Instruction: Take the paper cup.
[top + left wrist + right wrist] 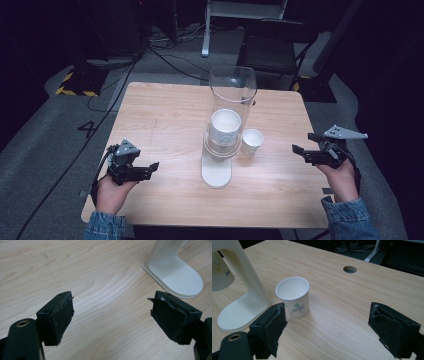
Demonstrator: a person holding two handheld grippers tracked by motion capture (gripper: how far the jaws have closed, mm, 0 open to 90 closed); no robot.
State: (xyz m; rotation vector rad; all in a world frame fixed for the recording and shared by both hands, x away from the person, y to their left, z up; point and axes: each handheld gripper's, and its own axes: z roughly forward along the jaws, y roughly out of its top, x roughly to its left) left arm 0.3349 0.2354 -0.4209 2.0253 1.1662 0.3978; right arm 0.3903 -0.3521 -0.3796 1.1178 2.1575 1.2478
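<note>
On the counter (165,115), one paper cup (251,142) stands just beside the cup dispenser (225,125). More cups, I think, wait inside its tube. Both claws, left claw (150,170) and right claw (302,145), stand apart, holding nothing, well away from it.

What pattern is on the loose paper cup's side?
White paper cup with a small green leaf print, clearest in the right gripper view.
</note>
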